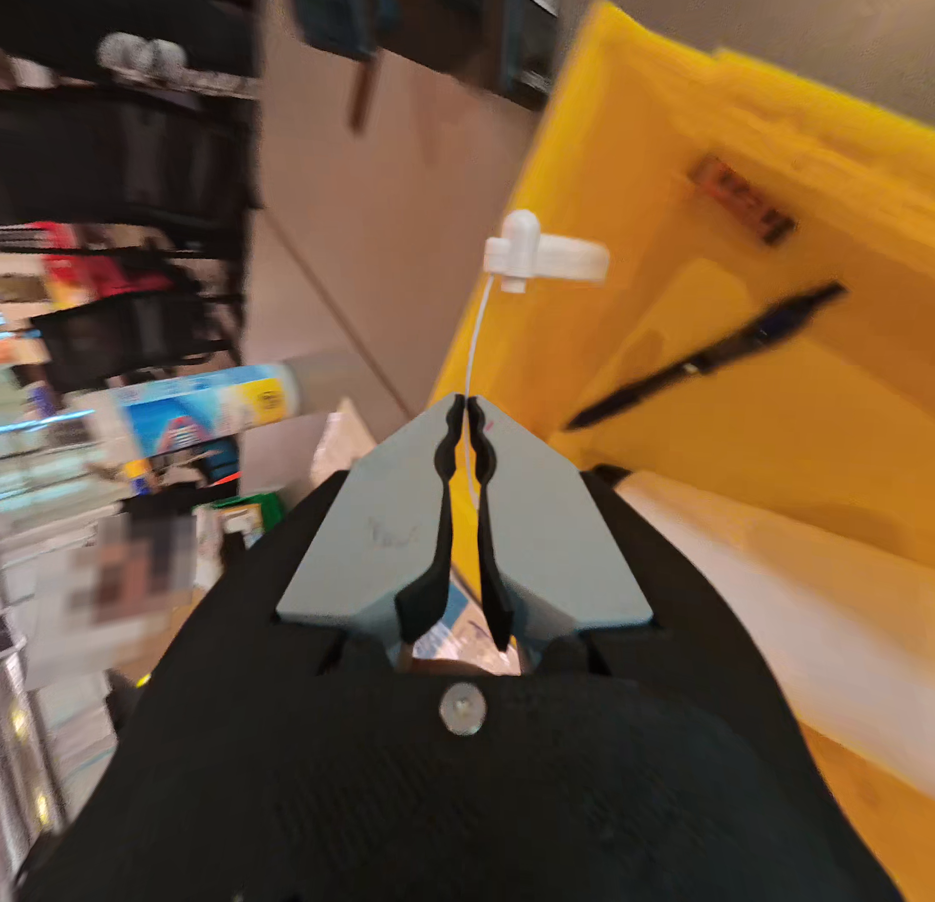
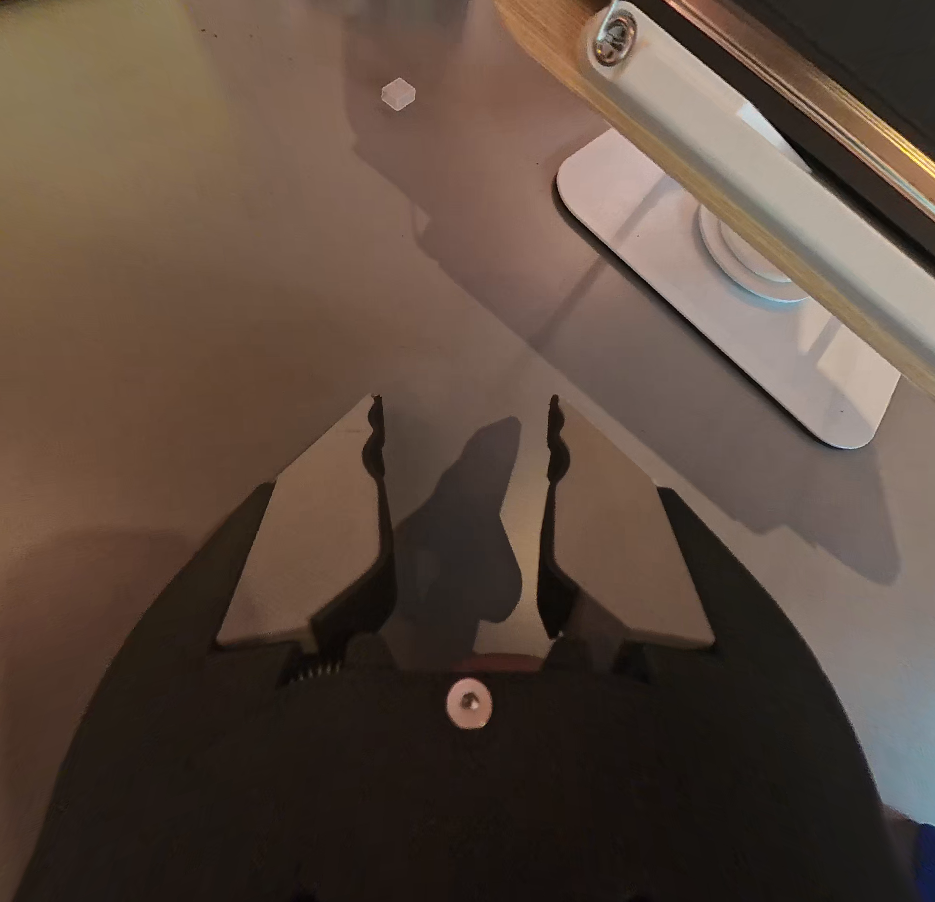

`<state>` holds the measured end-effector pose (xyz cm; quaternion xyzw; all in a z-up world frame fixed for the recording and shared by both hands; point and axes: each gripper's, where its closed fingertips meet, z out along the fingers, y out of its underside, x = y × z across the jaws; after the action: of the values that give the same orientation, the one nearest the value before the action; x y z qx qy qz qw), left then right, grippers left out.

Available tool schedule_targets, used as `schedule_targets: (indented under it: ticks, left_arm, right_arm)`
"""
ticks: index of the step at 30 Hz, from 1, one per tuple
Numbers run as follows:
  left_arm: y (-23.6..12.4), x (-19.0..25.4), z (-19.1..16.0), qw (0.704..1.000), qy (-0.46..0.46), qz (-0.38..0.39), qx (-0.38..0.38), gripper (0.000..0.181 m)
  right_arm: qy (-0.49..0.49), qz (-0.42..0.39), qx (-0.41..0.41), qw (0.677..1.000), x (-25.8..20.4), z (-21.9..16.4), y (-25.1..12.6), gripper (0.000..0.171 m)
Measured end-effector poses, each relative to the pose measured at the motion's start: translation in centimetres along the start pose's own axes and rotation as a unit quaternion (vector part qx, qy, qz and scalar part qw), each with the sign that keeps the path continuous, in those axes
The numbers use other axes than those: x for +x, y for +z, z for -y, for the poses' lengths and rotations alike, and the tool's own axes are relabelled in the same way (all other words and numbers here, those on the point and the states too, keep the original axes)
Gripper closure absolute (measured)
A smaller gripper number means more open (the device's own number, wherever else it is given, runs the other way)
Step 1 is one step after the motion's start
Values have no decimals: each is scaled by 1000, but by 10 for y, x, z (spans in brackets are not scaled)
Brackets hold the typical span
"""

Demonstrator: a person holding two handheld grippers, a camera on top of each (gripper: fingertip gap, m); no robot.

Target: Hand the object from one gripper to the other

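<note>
left gripper [image 1: 466,399] pinches cord | white tag [image 1: 544,253] beyond tips | right gripper [image 2: 464,397] empty

In the left wrist view, the left tool [image 1: 466,402] sits at lower centre, its jaws pinched on a thin cord [image 1: 475,341] that rises to a small fitting [image 1: 544,254] just above centre. A sheet [image 1: 733,321] fills the right side behind the fitting, with a pen [image 1: 703,361] lying on it and a small tag [image 1: 741,199] above the pen. Shelves [image 1: 121,270] occupy the left edge.

In the right wrist view, the right tool [image 2: 464,407] sits at lower centre over the tabletop [image 2: 202,296], jaws apart. A small block [image 2: 398,94] lies on the tabletop at upper centre. A base plate [image 2: 632,210] rests on the tabletop at right, beneath a slanted bar [image 2: 733,169] crossing the upper right corner.
</note>
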<state>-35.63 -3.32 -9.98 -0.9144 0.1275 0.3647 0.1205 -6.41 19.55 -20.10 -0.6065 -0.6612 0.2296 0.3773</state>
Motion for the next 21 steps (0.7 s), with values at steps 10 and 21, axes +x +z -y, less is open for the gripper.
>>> schedule_targets:
  ticks: [10,21]
  left_arm:
    - [-198,23,142,913,-197,-4,356,181]
    - [-197,161,250,779,-284,-143,540,181]
  right_arm:
    - [60,221,168,959,-54,60,-51,113]
    - [57,389,387,834,-27,88,-169,110]
